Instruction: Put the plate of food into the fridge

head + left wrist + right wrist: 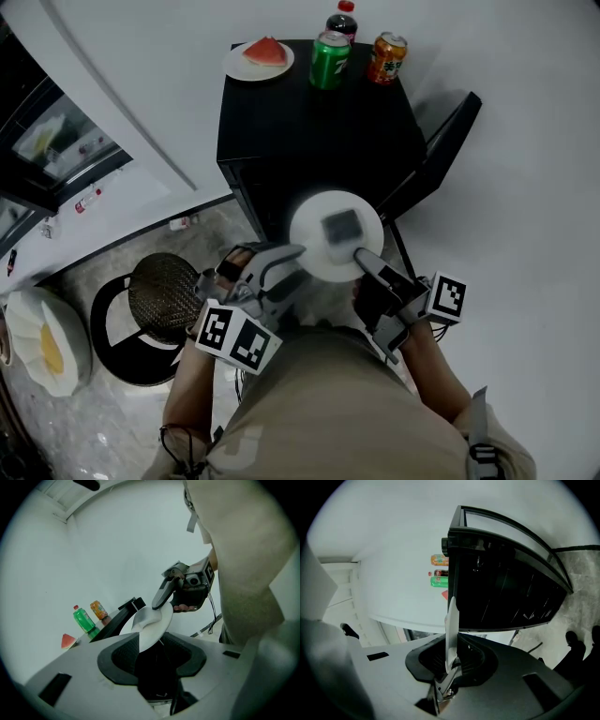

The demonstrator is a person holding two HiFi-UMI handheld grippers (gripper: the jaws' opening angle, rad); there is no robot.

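- The white plate (336,234) is held level just in front of the black fridge (309,131), lower than the fridge's top; a grey blur covers the plate's middle, so what lies on it cannot be told
- The left gripper (298,258) has its jaws clamped on the plate's left rim; the left gripper view shows the rim wedged between the pads
- The right gripper (361,255) is closed on the plate's near right rim; its own view shows the plate edge-on between its jaws, with the fridge's dark open inside beyond
- The fridge door (441,141) stands open at the fridge's right side
- On top of the fridge stand a small plate (239,66) with a watermelon slice (265,50), a green can (329,59), a red-capped bottle (342,19) and an orange can (386,56); their labels are too small to read
- Each gripper's cube carries black-and-white square markers and no readable writing
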